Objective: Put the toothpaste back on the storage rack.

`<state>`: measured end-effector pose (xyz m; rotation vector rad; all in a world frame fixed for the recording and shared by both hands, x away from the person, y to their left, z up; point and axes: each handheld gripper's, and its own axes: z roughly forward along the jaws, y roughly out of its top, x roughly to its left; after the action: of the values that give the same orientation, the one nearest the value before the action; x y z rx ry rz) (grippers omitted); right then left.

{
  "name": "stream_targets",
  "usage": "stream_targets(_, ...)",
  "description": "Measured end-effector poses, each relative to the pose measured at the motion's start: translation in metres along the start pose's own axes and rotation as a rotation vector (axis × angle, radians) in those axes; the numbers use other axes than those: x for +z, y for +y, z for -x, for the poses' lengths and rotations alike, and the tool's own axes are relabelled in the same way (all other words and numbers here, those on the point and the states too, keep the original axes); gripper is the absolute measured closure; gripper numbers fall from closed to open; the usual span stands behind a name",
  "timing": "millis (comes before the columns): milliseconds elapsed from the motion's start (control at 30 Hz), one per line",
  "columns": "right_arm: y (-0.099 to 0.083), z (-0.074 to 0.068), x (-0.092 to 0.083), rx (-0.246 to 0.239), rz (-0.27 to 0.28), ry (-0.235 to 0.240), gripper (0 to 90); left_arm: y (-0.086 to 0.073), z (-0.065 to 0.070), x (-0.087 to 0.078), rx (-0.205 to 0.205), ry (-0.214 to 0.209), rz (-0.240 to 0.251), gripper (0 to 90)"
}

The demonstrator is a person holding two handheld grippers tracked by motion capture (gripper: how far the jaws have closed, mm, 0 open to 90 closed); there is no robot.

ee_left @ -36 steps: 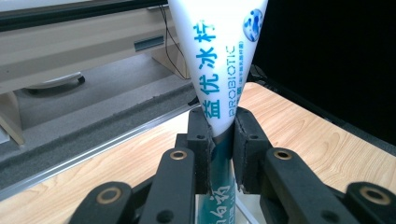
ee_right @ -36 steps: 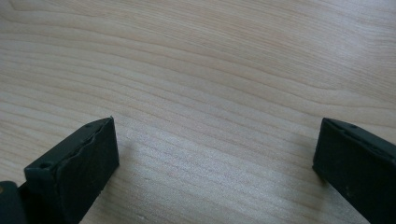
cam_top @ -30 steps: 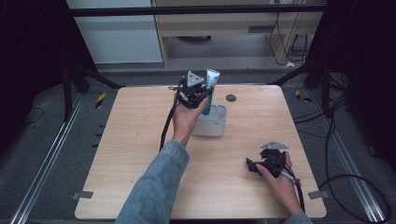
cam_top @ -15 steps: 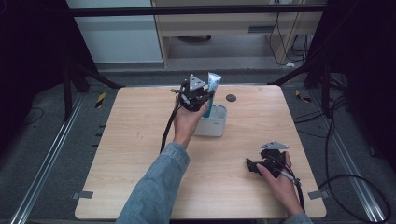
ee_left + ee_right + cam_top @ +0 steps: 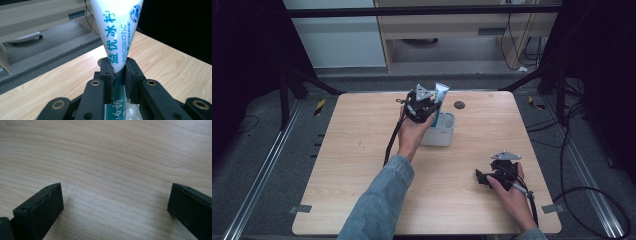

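**Ana:** Toothpaste first. Where is it, and why is it gripped that way?

**Ben:** The left gripper (image 5: 426,106) has its jaws pressed tight on the white and teal toothpaste tube (image 5: 117,37), low on the body. The flat crimped end fans out above the jaws, and the lower part points down into the white holder (image 5: 443,131), near the far middle of the table (image 5: 357,150). Gripping the narrower body gives the pads something firm to bite. My guess is that the tube is being stood in that holder or drawn from it; I cannot tell which.

**Ana:** Upright, then?

**Ben:** Roughly upright in the high view, with its top leaning a little away from the hand.

**Ana:** And the other hand?

**Ben:** The right gripper (image 5: 484,178) lies low at the near right of the table, well apart from the holder. Its jaws stand wide, with bare wood between them. It looks parked, out of the left arm's way.

**Ana:** What about the surface?

**Ben:** Pale wood grain with rounded corners, and a small dark round mark (image 5: 459,105) just beyond the holder. It is flat and mostly bare, so nothing crowds the work.

**Ana:** The room?

**Ben:** Grey floor all round, black frame posts at the sides, and a light cabinet (image 5: 452,30) behind the table. Cables (image 5: 582,150) trail on the floor to the right.
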<state>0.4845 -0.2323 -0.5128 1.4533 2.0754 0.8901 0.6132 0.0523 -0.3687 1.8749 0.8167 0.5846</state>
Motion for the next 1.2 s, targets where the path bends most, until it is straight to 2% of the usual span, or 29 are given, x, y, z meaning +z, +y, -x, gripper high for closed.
stream_targets(467, 0.000, 0.000, 0.000, 0.000, -0.002, -0.002, 0.4, -0.013, -0.001, 0.005, -0.016, -0.002, -0.019, 78.4)
stream_targets(1200, 0.000, 0.000, 0.000, -0.002, -0.002, -0.002, 0.4, -0.020, 0.000, 0.009, -0.027, -0.003, -0.027, 78.3)
